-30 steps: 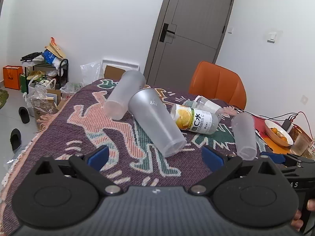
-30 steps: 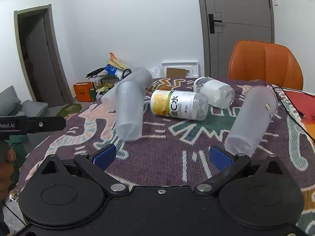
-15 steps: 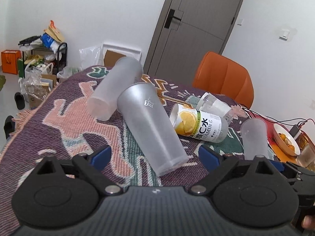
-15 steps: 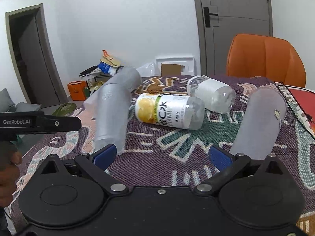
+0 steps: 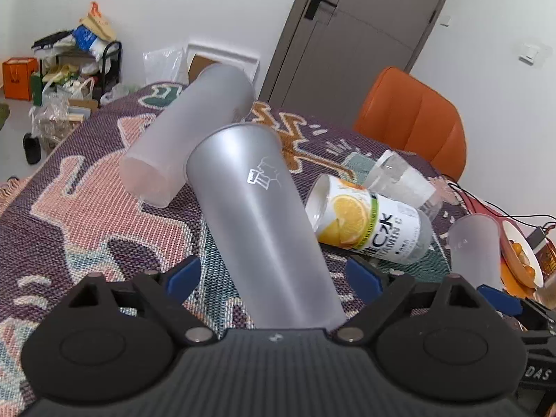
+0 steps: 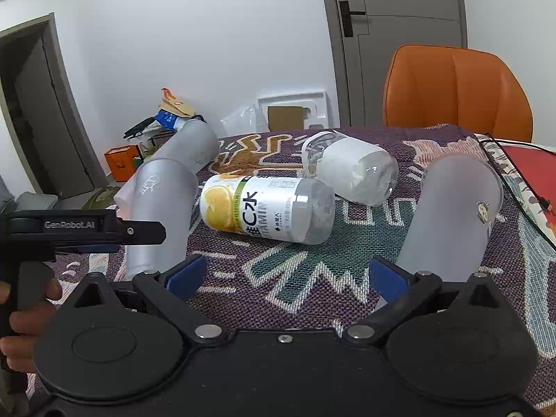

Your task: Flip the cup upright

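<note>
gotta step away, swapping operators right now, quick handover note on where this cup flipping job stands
Left gripper: open, fingers either side of the nearest frosted cup, not closed on it.
Right gripper: open, empty, low over the woven cloth; a second frosted cup lies by its right finger.
A third frosted cup lies behind the nearest one, apparently touching it. The lemon bottle and clear bottle lie on their sides mid-table.
Done: none of the three cups stands upright.
Left: close on the nearest cup, stand it up, then probably the others.

Lemon bottle (image 5: 368,222) lies just right of the cup (image 5: 260,222), crowding that side.
</note>
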Motion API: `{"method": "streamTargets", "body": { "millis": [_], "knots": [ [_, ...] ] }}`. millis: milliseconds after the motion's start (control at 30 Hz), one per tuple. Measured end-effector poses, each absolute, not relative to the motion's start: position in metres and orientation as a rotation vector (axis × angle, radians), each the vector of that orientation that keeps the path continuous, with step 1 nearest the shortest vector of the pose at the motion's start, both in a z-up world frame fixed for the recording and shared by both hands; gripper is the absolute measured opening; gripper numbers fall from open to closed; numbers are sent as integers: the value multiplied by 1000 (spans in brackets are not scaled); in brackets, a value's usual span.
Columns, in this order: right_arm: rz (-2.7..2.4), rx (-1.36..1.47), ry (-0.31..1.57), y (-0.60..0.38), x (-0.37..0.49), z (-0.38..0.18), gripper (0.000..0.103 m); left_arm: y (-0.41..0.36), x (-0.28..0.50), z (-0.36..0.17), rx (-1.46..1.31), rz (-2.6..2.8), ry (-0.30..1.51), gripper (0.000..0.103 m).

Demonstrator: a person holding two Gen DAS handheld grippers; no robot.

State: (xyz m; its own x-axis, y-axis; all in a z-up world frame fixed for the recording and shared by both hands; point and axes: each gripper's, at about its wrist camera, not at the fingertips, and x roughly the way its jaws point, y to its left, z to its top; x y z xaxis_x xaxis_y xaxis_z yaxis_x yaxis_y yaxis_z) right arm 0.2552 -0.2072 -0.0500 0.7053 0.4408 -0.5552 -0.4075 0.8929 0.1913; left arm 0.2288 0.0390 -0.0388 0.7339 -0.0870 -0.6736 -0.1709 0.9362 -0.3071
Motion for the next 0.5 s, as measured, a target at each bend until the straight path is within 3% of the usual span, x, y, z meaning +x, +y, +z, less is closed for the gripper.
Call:
{"method": "streamTargets", "body": {
  "millis": [333, 433, 500],
  "knots": [
    [461, 54, 646, -205, 270, -52, 102, 51, 256, -53, -465, 80, 824, 78],
    [459, 55, 646, -205, 273, -52, 102, 53, 261, -55, -480, 84, 835, 67],
    [457, 53, 645, -205, 274, -52, 102, 54, 261, -55, -486, 91, 830, 65]
  ]
}}
